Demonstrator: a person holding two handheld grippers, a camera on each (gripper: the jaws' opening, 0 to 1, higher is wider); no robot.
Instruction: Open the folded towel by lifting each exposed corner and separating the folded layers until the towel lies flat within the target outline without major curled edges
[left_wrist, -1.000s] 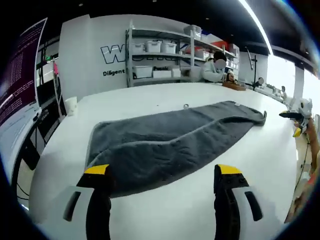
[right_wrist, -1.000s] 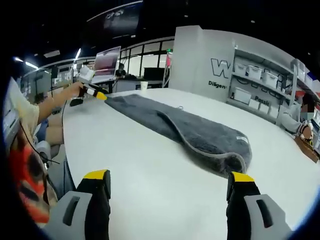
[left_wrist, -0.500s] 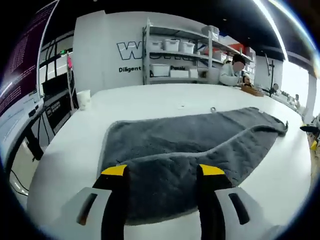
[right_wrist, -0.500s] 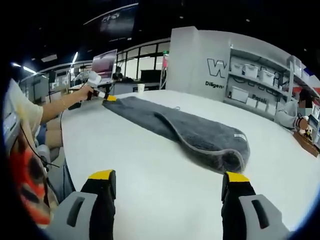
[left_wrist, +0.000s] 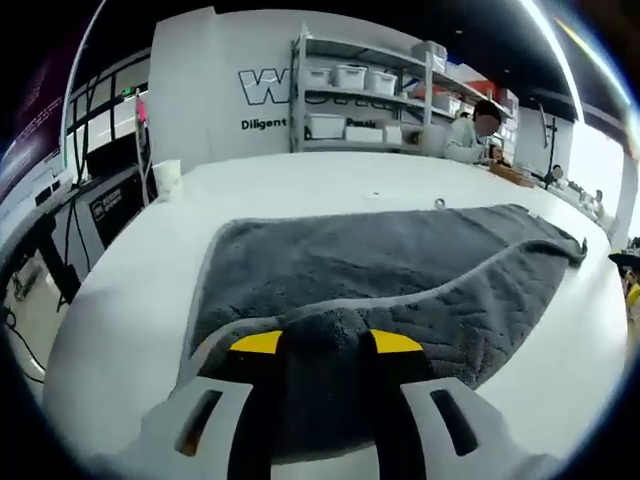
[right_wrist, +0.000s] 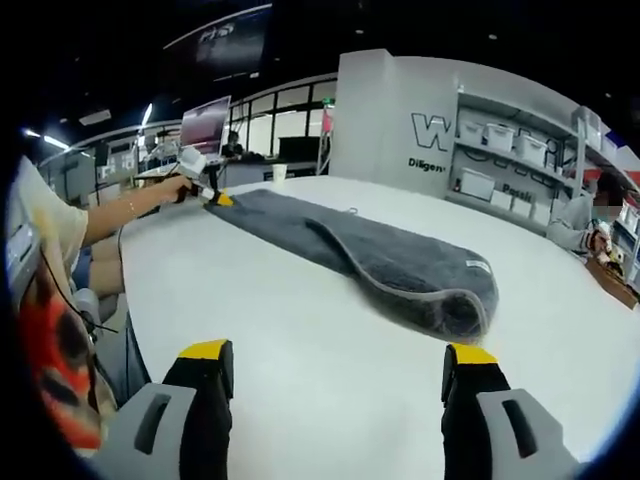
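The left claw (left_wrist: 325, 343) is set over the near edge of the towel (left_wrist: 400, 280), its jaws narrowed around the folded upper layer; whether the fabric is actually pinched cannot be told. In the right gripper view, the right claw (right_wrist: 340, 352) is held wide over bare bench (right_wrist: 300, 330), short of the towel's rounded fold end (right_wrist: 450, 300) and apart from it.

The towel lies folded lengthwise on the white bench, the upper layer's grey hem curving across the lower layer. No target outline can be made out around the towel.

Beyond the towel, a white cup (left_wrist: 167, 178) stands near the bench's far edge, and shelving with storage bins (left_wrist: 350, 100) is placed against the wall behind.

Risk, as judged: if both layers are taken by the left claw, the whole towel would be dragged rather than opened. If only the pile is caught, the layer may slip free and curl. With the far end unrestrained, the towel could be shifted across the bench.
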